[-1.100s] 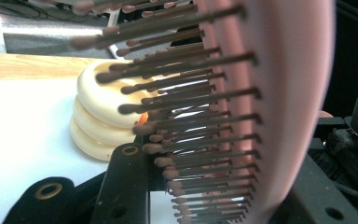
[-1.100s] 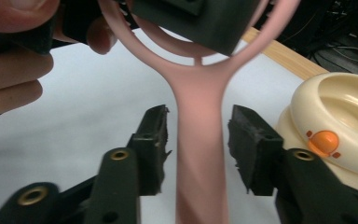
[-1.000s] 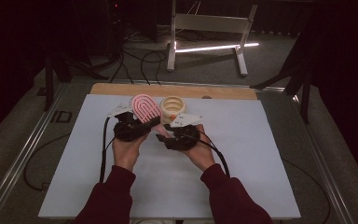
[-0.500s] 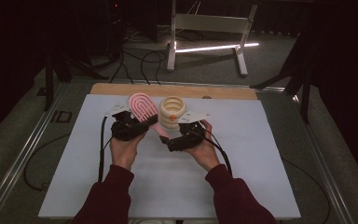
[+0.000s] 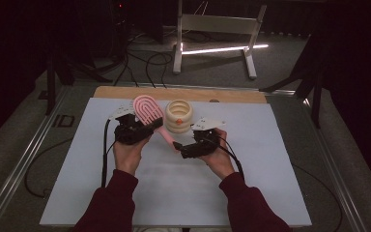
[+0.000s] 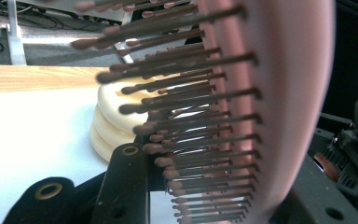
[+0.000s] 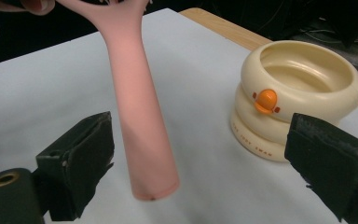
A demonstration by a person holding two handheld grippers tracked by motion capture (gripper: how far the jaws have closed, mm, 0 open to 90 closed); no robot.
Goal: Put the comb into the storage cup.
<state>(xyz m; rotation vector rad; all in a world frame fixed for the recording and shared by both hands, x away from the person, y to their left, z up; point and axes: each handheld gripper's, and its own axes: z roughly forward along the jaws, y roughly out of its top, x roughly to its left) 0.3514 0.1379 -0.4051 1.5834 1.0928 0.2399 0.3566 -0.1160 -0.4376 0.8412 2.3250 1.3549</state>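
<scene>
the left gripper [image 5: 134,129] is clamping down on the head of the pink hairbrush [image 5: 147,111], holding it up off the white table [image 5: 270,159] with the bristles [image 6: 186,126] pointing sideways and the handle [image 7: 137,107] slanting down toward the right gripper [image 5: 183,147]. the right gripper's jaws have just been opening and are standing wide apart now, with the handle's end sitting between them but neither pad pressing on it. the cream ringed bowl [image 5: 179,116] with the orange duck beak [image 7: 265,100] is sitting on the table just beside the brush, right behind the right gripper.

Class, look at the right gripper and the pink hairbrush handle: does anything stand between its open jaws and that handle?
Nothing visible does. The hairbrush handle hangs between the right gripper pads, untouched; the cream duck bowl sits off to one side.
</scene>
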